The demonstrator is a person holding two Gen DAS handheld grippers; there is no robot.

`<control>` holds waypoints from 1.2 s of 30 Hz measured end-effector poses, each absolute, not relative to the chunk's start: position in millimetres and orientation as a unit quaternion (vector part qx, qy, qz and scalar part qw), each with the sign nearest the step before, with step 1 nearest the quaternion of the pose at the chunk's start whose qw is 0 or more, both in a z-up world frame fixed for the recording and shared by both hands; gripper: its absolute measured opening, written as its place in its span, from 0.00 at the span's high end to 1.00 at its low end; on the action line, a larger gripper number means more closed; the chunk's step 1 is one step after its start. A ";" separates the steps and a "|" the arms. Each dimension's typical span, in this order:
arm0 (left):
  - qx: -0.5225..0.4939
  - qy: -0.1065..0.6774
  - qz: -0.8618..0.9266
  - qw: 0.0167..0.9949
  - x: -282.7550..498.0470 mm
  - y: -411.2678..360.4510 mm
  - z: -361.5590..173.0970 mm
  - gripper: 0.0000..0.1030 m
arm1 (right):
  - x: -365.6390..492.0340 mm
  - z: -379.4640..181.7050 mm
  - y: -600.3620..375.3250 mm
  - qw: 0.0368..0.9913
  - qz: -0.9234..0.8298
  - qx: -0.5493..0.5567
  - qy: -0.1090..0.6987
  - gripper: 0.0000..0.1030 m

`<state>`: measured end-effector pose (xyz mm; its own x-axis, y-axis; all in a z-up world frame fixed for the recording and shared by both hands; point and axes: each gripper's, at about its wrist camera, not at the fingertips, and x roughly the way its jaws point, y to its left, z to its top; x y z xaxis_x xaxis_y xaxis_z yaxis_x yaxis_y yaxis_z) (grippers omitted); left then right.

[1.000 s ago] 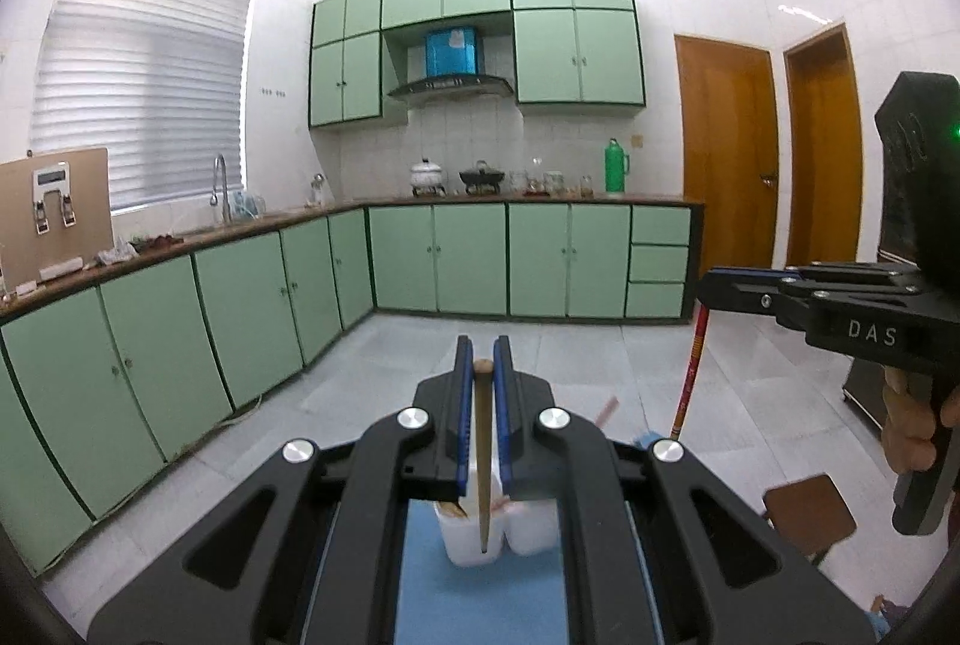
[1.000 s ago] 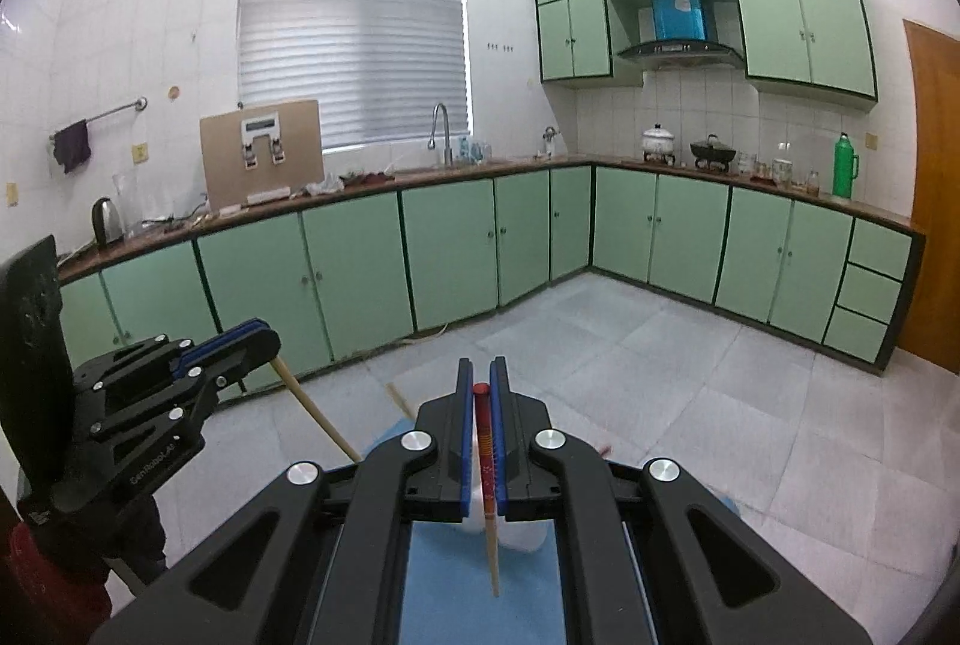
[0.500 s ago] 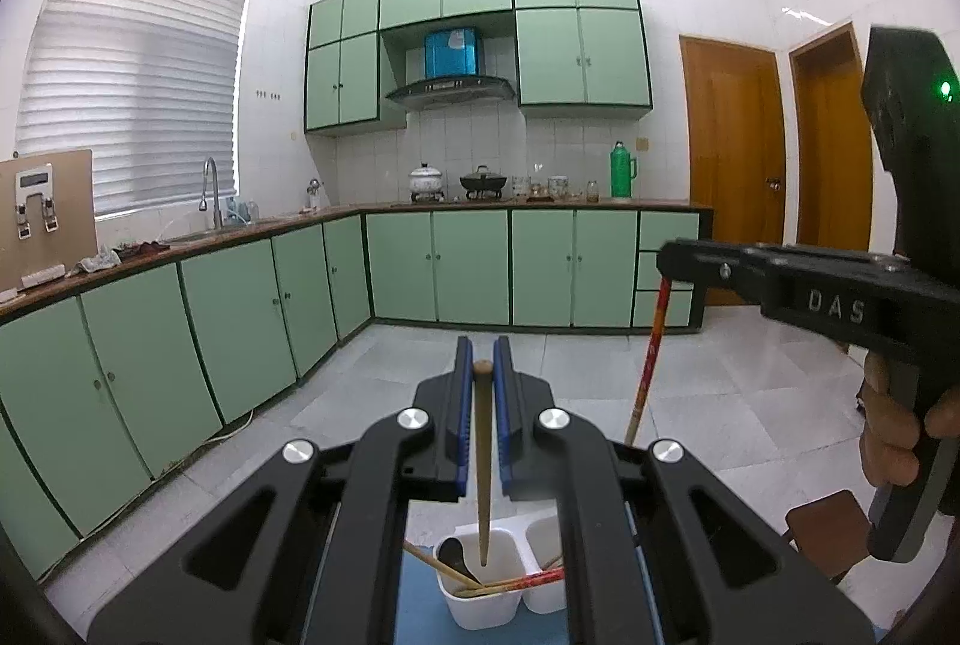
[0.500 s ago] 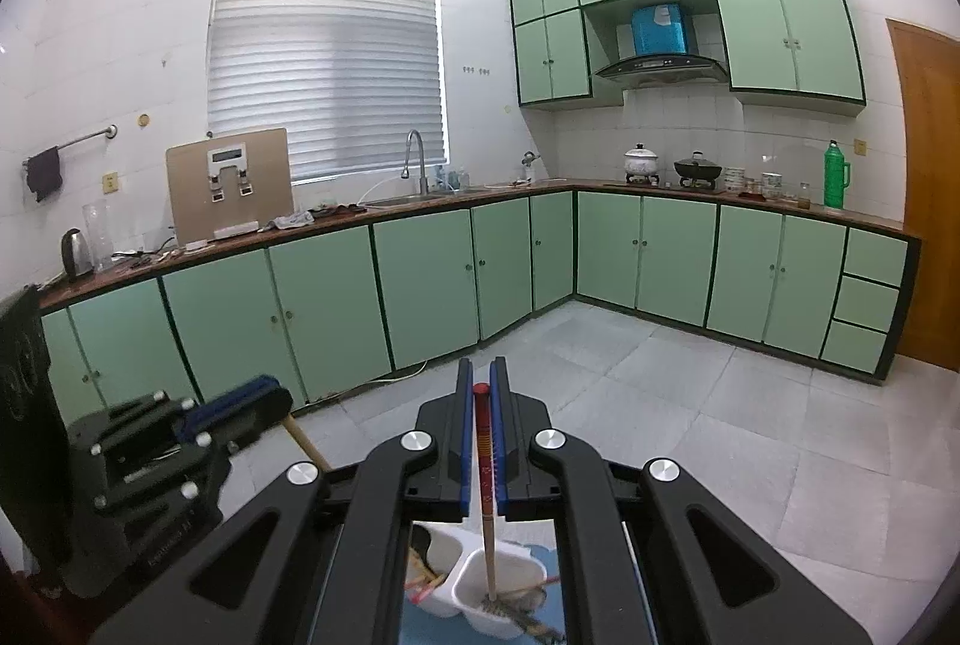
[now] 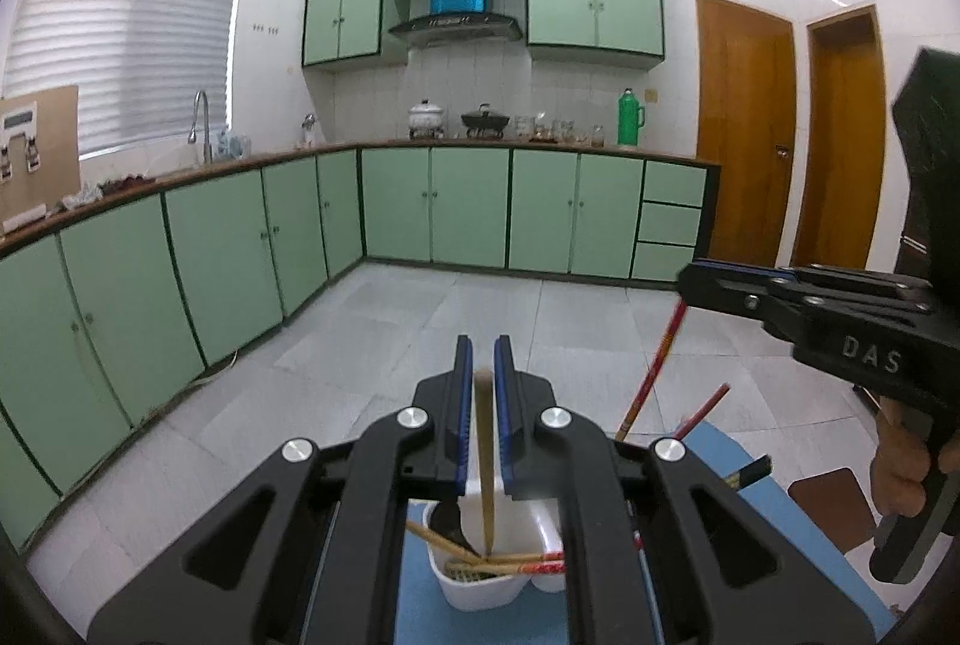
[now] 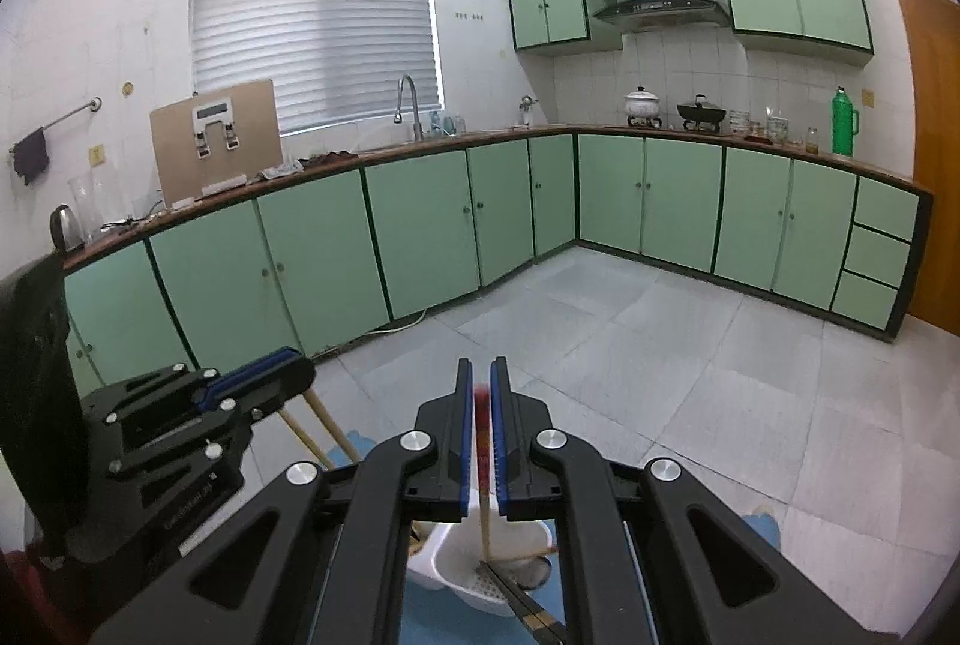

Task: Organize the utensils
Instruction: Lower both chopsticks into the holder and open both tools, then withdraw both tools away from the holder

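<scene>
A white utensil holder (image 5: 501, 582) with side-by-side compartments sits on a blue mat (image 5: 774, 513) at the near edge of the scene, low under both grippers. Several chopsticks already lie slanted in it, wooden ones and a red-patterned one (image 5: 540, 561), along with something dark that I cannot make out.

The left gripper (image 5: 483, 393) has its blue-padded fingers drawn narrow around a plain wooden chopstick (image 5: 485, 465), which hangs nearly upright with its lower tip down inside the holder's left compartment. The jaws look only lightly closed on it, with thin slivers of gap showing beside the stick.

The right gripper (image 6: 477, 399) is likewise nearly closed on a red-topped chopstick (image 6: 483, 489), whose pale lower end reaches down into the holder (image 6: 474, 579) among the sticks lying there. Seen from the left side, that red chopstick (image 5: 651, 375) slants down from the right gripper (image 5: 690, 282) towards the holder, and a hand (image 5: 900, 471) grips the black handle at the right edge.

From the right side, the left gripper (image 6: 300, 375) stands to the left, with two wooden sticks angling down below it.

Beyond lie a pale tiled floor (image 5: 420, 321) and green cabinets (image 6: 420, 225) wrapping the far walls under a brown counter. A green flask (image 5: 629, 118), pots, a tap (image 6: 409, 102) and a shuttered window (image 6: 312, 21) stand farther off, with wooden doors (image 5: 744, 135) on the right.
</scene>
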<state>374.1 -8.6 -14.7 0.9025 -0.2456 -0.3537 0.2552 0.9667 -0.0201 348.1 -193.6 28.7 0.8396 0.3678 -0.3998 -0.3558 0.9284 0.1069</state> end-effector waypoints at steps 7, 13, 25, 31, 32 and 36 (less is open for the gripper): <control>0.013 0.176 -0.117 0.977 359.4 4.3 -8.7 0.90 | 332.4 31.5 -214.2 0.964 0.166 0.032 0.207 0.83; -0.008 0.172 -0.108 0.979 327.4 14.7 -2.6 0.57 | 300.6 35.6 -232.5 0.969 0.146 0.042 0.197 0.56; -0.013 0.202 -0.103 0.974 245.6 21.1 -17.9 0.25 | 211.2 11.9 -246.1 0.970 0.121 0.055 0.203 0.13; -0.014 0.216 -0.101 0.971 214.5 21.0 -21.2 0.16 | 175.5 9.0 -243.4 0.971 0.118 0.056 0.202 0.06; -0.015 0.217 -0.102 0.971 211.1 20.5 -20.5 0.15 | 169.8 8.3 -244.2 0.971 0.120 0.055 0.201 0.06; -0.014 0.218 -0.105 0.970 190.2 18.1 -17.4 0.13 | 151.5 10.7 -237.1 0.972 0.123 0.040 0.197 0.06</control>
